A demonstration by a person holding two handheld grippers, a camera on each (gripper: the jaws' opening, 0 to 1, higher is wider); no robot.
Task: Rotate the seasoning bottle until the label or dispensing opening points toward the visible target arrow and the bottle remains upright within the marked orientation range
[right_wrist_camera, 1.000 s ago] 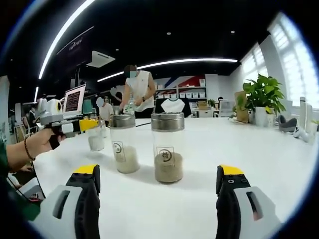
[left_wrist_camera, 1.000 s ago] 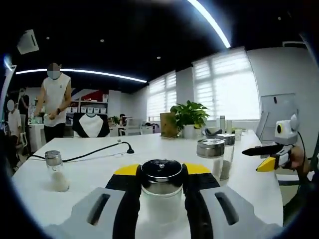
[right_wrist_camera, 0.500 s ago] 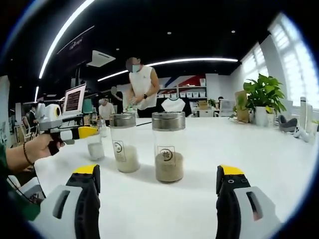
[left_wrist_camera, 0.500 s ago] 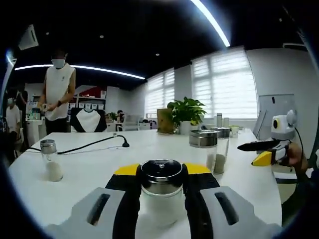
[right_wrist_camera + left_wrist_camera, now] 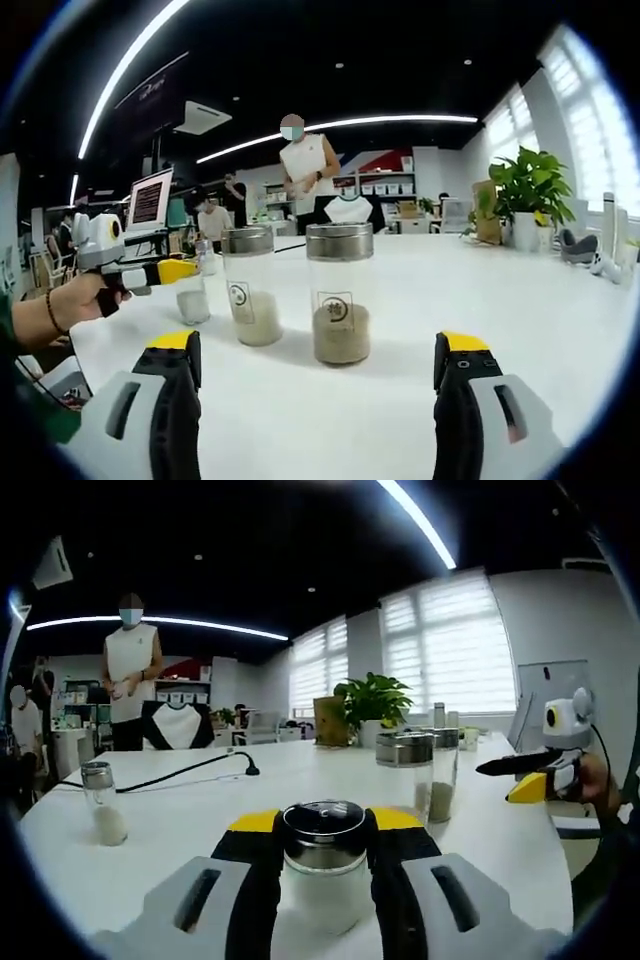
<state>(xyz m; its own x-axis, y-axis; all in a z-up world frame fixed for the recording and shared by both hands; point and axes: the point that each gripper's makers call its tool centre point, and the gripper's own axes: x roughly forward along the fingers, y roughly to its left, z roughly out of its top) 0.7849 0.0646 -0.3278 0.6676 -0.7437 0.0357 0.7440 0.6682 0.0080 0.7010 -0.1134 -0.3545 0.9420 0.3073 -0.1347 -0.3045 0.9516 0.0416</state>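
Note:
A small glass seasoning bottle [image 5: 322, 855] with a metal lid and white grains stands upright between my left gripper's [image 5: 323, 821] black, yellow-tipped jaws, which are shut on it. In the right gripper view the same bottle [image 5: 192, 300] hangs in the left gripper [image 5: 168, 270], held by a hand at the left. My right gripper [image 5: 318, 348] stands open with its jaws wide apart over bare table, short of two taller bottles. It also appears in the left gripper view as the right gripper [image 5: 525, 778]. No arrow mark is visible.
Two tall metal-lidded jars, one with pale grains [image 5: 249, 286] and one with brown [image 5: 340, 294], stand on the white table [image 5: 520, 330]. Another small shaker [image 5: 103, 804] and a black cable [image 5: 180, 772] lie at the left. A potted plant [image 5: 371, 708] sits behind; a person [image 5: 309, 166] stands beyond.
The left gripper with its bottle has sunk a little in the right gripper view. The left view has swung slightly, and the standing person has walked on. Both gripper states are unchanged.

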